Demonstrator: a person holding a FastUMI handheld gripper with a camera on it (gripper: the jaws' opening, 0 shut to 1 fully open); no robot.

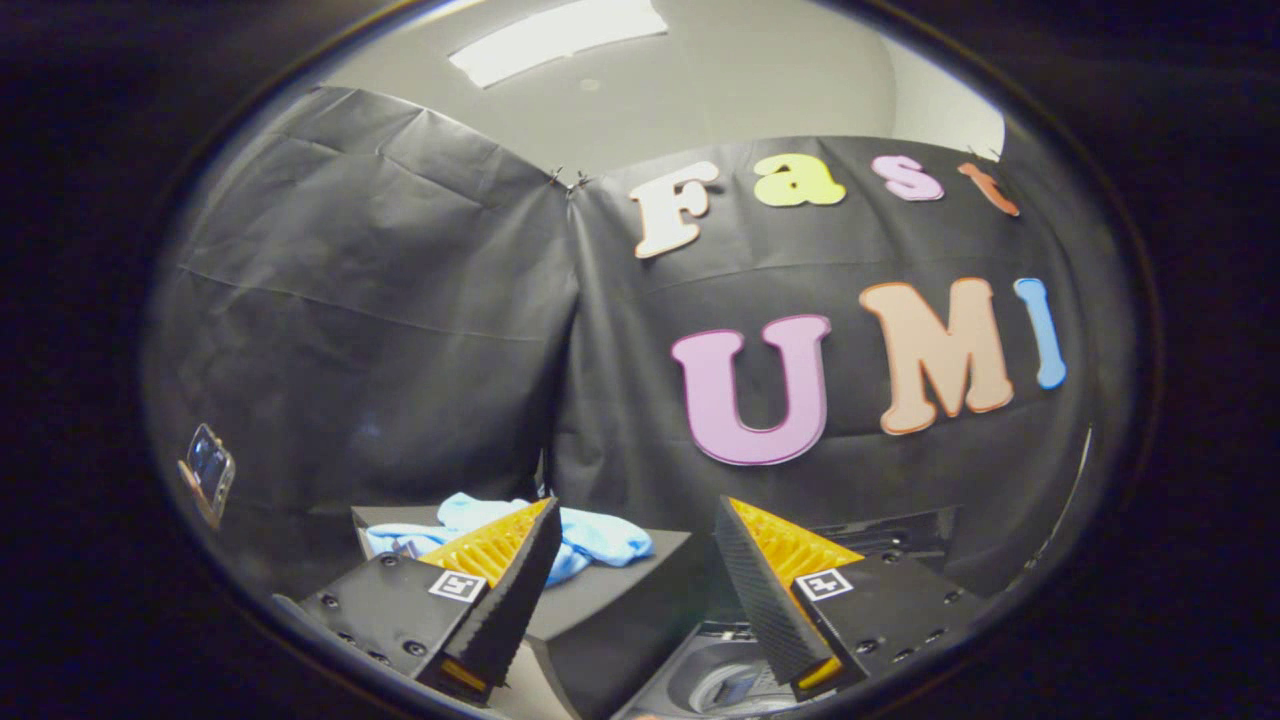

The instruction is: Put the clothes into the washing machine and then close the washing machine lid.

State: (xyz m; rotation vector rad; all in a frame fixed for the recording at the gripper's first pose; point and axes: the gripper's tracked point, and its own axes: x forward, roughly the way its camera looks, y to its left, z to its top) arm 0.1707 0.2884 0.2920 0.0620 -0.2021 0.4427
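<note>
A light blue garment (590, 535) lies crumpled on a dark raised surface (610, 590), just beyond my left finger, which hides part of it. My gripper (635, 515) is open with nothing between its fingers. It hovers above and short of the cloth. Below the fingers, near the right one, the washing machine's open top (725, 685) shows with a grey drum inside. A dark panel (880, 530), perhaps its raised lid, stands behind the right finger.
Black cloth walls close off the booth right behind the dark surface and the machine. A small device (208, 470) on a stand sits off to the far left.
</note>
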